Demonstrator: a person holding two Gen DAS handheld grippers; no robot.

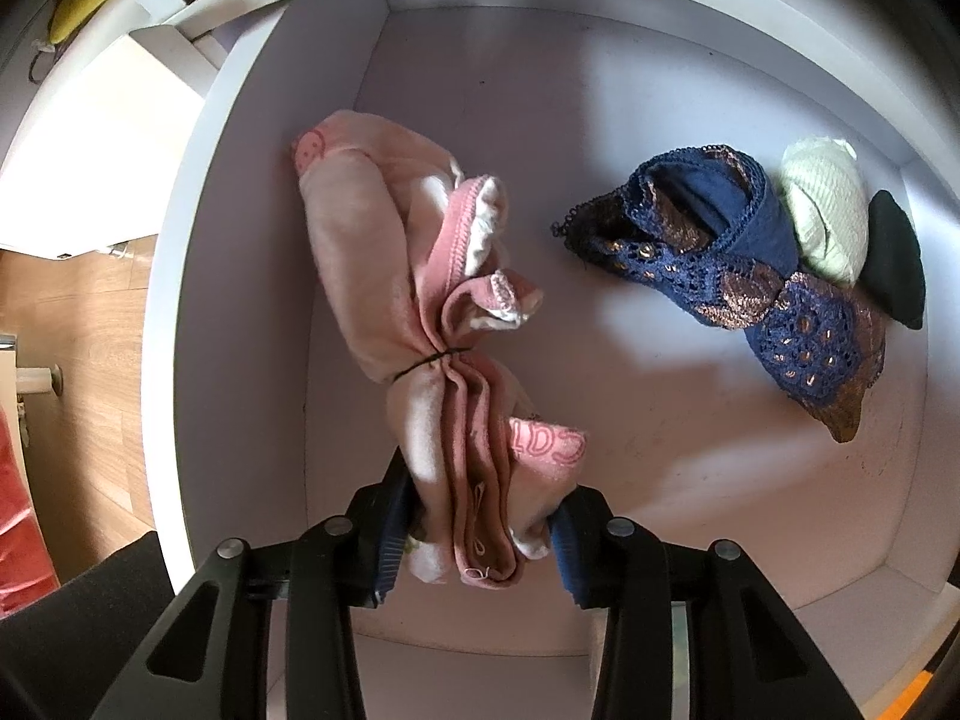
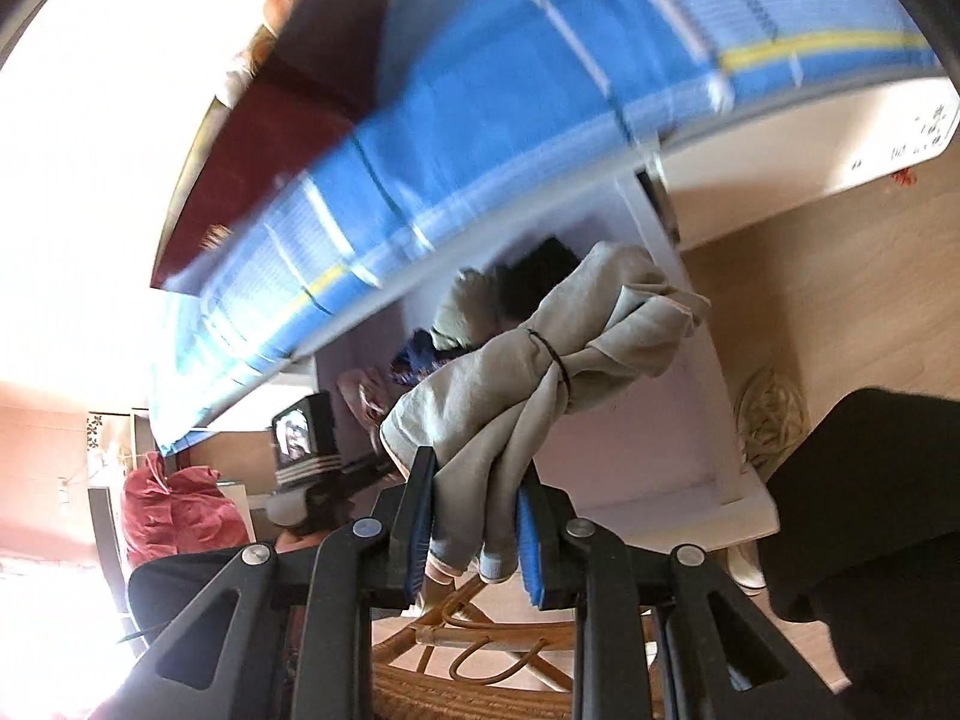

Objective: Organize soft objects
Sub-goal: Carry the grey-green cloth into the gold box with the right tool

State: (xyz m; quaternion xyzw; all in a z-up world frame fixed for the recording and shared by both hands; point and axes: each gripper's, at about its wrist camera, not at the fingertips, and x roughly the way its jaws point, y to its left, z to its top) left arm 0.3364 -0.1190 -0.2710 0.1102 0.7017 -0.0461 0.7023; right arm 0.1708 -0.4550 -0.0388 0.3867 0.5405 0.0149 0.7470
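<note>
- The pink bundle (image 1: 414, 312) — soft cloth cinched at its waist by a thin dark band (image 1: 429, 358) — lay inside the white drawer (image 1: 240, 312), along its left wall, its far end resting on the drawer floor and its near end pinched between the blue pads of the left gripper (image 1: 477, 531).
- Well apart to the right in the same drawer sat the navy lace piece (image 1: 732, 276), a cream roll (image 1: 825, 210) touching it, and a black roll (image 1: 894, 261) against the right wall.
- To set the pink bundle down well, I judged it best to lower the near end until it too lay flat beside the wall, then open the pads slowly so the cloth would not drag back out — and to leave the middle gap free for the next item.
- The grey bundle (image 2: 540, 372), tied by a dark band of its own, was clamped in the right gripper (image 2: 474, 531) and held in the air above and outside the drawer, the blurred drawer contents visible beyond it.
- The left gripper pointed steeply down into the drawer, jaws narrowed on the cloth; the right gripper was tilted forward and to the side, jaws likewise closed on fabric, waiting clear of the left one.
- A blue striped cover (image 2: 510, 120) and a rattan piece (image 2: 480, 654) framed the right view.
</note>
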